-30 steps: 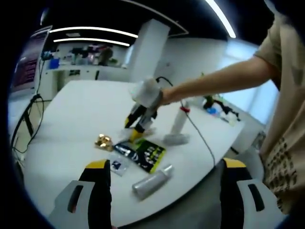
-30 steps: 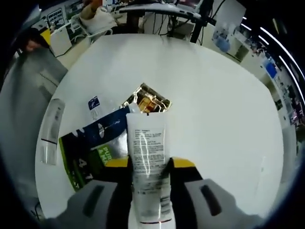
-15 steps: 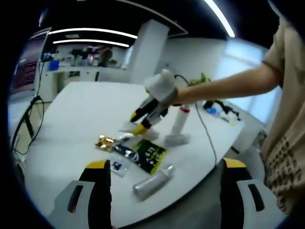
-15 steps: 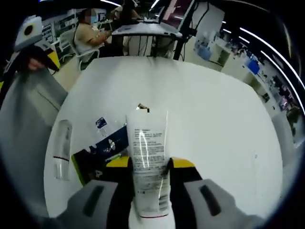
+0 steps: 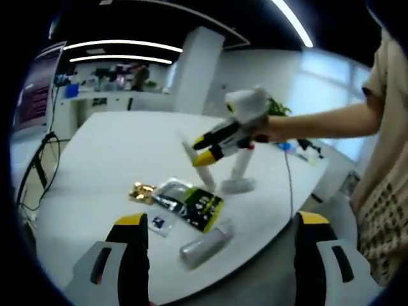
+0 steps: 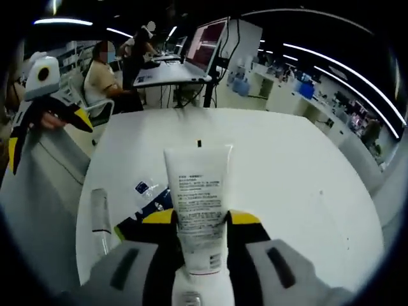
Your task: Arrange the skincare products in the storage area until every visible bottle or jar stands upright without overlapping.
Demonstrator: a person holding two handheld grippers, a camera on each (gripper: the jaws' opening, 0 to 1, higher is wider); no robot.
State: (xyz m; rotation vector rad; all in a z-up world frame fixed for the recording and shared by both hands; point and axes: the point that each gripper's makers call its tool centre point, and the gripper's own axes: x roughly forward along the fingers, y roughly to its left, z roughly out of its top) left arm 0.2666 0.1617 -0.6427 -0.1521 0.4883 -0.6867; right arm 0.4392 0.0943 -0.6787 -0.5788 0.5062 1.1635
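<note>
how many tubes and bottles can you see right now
3. A white tube is clamped in the right gripper, a bottle stands on the table, and a silver tube lies near the table's edge. The packets might hide others.

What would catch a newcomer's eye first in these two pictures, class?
The white tube stands out, clamped in the right hand-held gripper above the white table. Beside it on the table lie a green-and-black packet, a gold wrapper and a silver bottle on its side.
</note>
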